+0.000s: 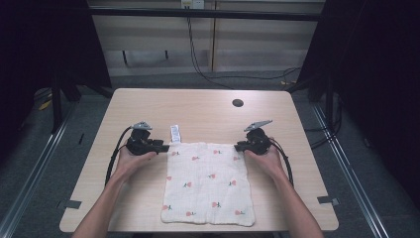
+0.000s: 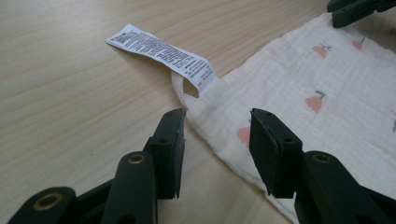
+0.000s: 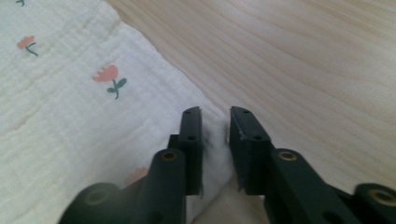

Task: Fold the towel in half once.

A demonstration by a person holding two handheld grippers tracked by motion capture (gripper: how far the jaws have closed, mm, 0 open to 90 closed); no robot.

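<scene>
Cloth, cream with small pink flowers, lies flat and spread on the near middle of the tabletop, near edge almost at the tabletop's near rim. A faint crease runs near-to-far down its middle, so it reads as unfolded or about to be folded. White care tag sticks out from the far left corner, lying flat on the wood; in the left gripper view the tag has rows of tiny black print, too small to read, no brand legible. Left gripper sits at that far left corner, jaws moderately wide, straddling the cloth edge just below the tag, pads not pressing; in its own view the left gripper has one jaw on bare wood and one over fabric. Right gripper is at the far right corner, jaws narrow; in its own view the right gripper has the corner between the jaws, slim gap, whether it is truly pinched I cannot tell. One gripper per far corner, probably to lift the far edge evenly and bring it toward the near side. Both low, hands resting near the tabletop.
</scene>
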